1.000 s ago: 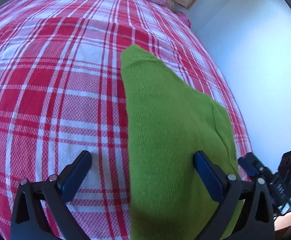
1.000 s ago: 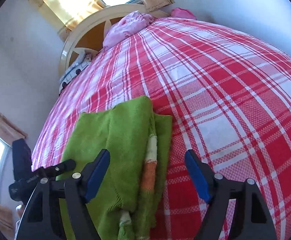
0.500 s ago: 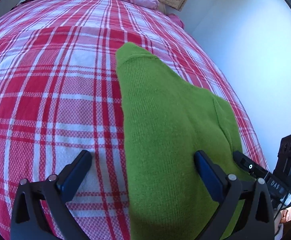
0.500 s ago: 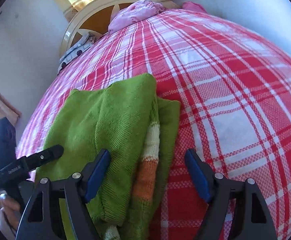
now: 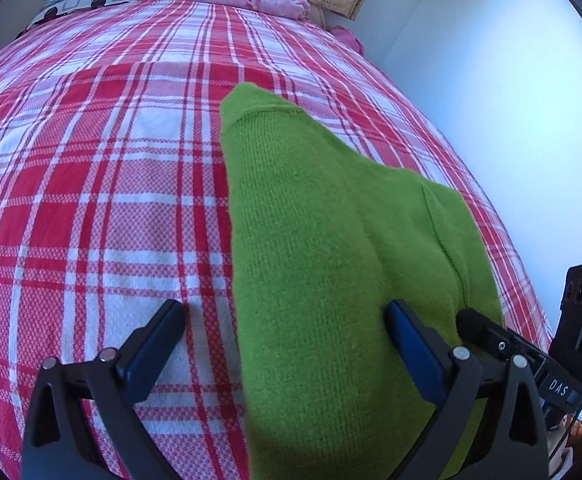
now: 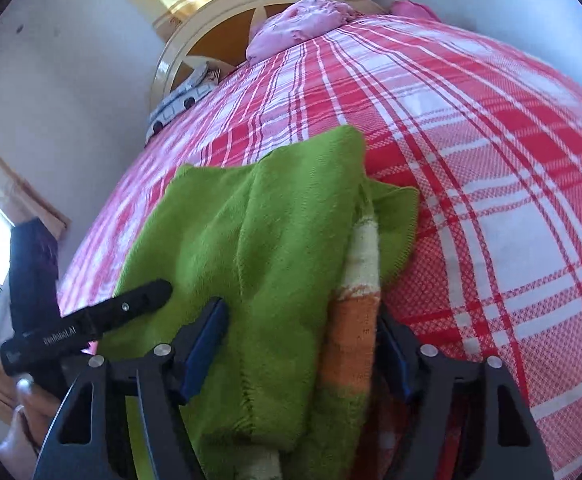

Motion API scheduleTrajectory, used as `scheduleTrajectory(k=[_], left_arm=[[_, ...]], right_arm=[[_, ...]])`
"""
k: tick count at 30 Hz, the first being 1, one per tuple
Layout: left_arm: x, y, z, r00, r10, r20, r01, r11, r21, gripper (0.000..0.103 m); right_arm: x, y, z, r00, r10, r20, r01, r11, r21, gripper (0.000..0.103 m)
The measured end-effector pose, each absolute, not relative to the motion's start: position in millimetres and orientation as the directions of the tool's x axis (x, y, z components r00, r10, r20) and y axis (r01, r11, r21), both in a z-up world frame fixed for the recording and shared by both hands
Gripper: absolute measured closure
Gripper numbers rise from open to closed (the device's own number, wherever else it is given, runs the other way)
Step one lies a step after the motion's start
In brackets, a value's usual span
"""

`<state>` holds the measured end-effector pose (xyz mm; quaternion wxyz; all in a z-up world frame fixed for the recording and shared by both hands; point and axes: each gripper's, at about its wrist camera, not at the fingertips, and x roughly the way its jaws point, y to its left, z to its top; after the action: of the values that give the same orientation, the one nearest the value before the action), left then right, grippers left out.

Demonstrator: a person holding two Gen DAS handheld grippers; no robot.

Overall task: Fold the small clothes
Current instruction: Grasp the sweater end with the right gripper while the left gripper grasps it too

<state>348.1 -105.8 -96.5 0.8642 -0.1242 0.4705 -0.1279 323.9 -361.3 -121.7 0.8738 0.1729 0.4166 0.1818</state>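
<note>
Closer now, the right gripper [image 6: 299, 344] straddles the soft, limp sweater [image 6: 267, 240] on the bed [image 6: 491, 168], fingers closing, not yet pinching; left gripper [image 5: 283, 344] gapes. Grasp the near folded edge.

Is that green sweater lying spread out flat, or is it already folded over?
Folded over: the green sweater lies in layers, an orange-and-cream striped part peeking from beneath the top flap.

The right gripper [image 6: 299, 344] is closing around the folded green sweater [image 6: 275, 240] and its orange-and-cream stripe [image 6: 351, 340], on the red plaid bed [image 6: 491, 160]; the left gripper's finger [image 6: 131, 304] rests alongside.
</note>
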Motion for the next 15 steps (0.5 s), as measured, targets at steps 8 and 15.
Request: scheduleTrajectory(k=[8,15], left_arm=[[342,-116,-92,0.531,-0.411,-0.741,0.157,0.907,-0.391,0.047],[342,-119,-88,0.543,-0.396,-0.740,0.154,0.914,-0.376,0.056]], right_arm=[[324,-348,-120,0.602,0.435,-0.670,-0.173,0.890,0.422,0.058],[313,-326,-105,0.654,0.322,-0.685,-0.182,0.945,0.271,0.070]])
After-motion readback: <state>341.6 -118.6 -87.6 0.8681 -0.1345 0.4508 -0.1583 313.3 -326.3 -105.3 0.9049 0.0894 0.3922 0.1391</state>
